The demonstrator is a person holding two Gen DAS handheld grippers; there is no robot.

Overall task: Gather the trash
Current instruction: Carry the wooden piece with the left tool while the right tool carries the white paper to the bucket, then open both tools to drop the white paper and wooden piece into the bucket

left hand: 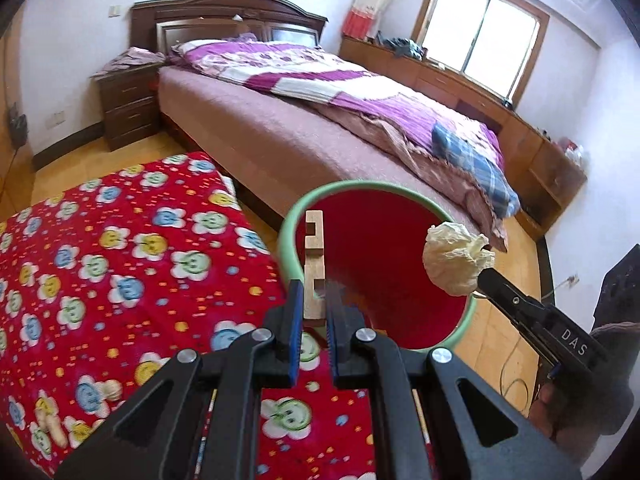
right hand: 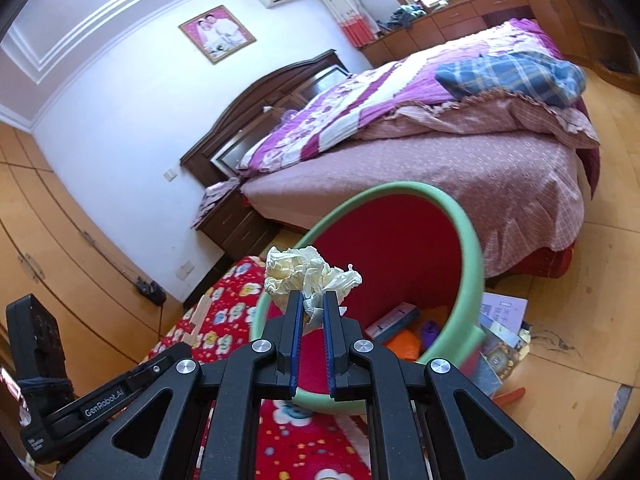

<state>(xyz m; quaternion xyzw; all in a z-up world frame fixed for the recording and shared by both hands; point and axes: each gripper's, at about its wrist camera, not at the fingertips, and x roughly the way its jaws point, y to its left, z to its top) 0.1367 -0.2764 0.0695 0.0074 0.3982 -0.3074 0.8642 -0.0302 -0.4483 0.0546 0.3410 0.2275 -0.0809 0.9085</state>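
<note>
My left gripper [left hand: 315,294] is shut on a notched wooden piece [left hand: 314,258], held upright at the near left rim of a bin [left hand: 290,220] with a green rim and red inside. My right gripper [right hand: 312,304] is shut on a crumpled ball of cream paper [right hand: 304,276], held over the bin's near rim [right hand: 468,236]. The paper ball also shows in the left wrist view [left hand: 456,258] over the bin's right rim, with the right gripper's fingers [left hand: 500,284] behind it. Inside the bin lie a box [right hand: 394,320] and orange and purple items [right hand: 404,342].
A table with a red flowered cloth [left hand: 120,260] is below and left of the bin. A bed [left hand: 320,120] stands behind it, with a nightstand [left hand: 128,100]. Books and papers [right hand: 500,328] lie on the wooden floor right of the bin.
</note>
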